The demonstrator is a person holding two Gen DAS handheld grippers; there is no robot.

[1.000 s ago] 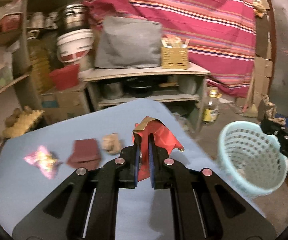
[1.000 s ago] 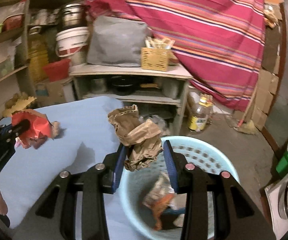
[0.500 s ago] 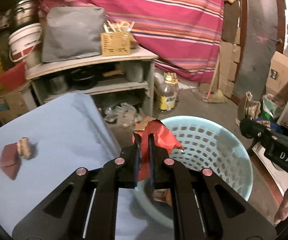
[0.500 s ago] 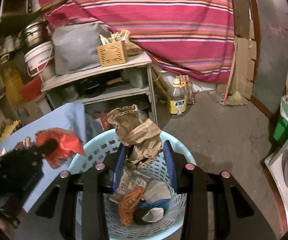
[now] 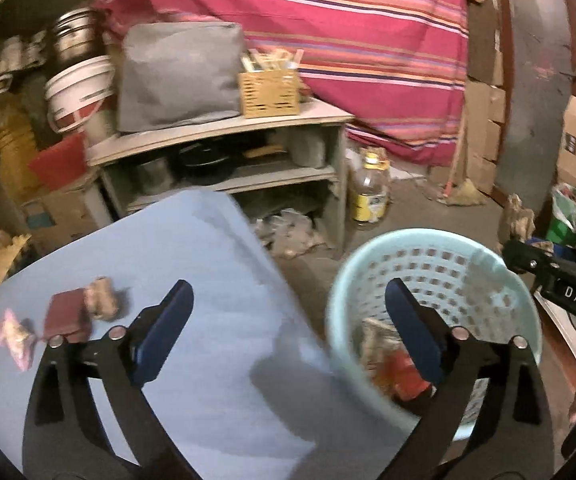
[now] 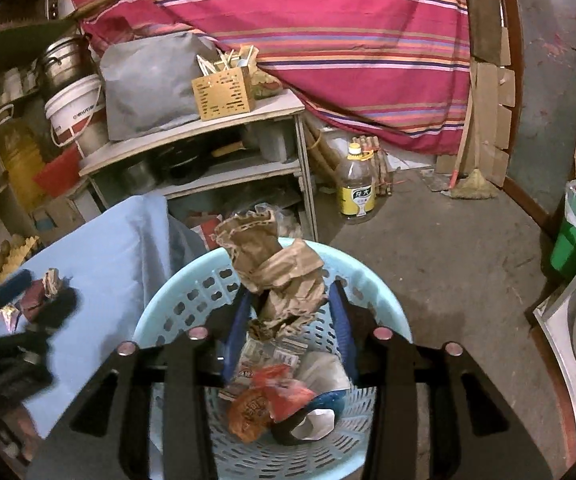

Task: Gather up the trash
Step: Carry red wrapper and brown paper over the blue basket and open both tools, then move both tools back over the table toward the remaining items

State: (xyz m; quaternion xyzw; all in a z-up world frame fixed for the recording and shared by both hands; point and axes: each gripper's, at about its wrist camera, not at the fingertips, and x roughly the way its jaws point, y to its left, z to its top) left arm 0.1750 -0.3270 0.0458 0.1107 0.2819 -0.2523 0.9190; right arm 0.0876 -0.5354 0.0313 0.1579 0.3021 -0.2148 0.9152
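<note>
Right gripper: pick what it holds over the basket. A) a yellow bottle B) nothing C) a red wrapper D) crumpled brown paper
D: the right gripper is shut on the crumpled brown paper, above the basket.

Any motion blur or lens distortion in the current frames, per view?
Left wrist: smeared all over, basket rim and table edge soft. Right wrist: sharper, brown paper crisp; only the left gripper at the edge is blurred. Both: fisheye bending, dark corners, dim warm light.
</note>
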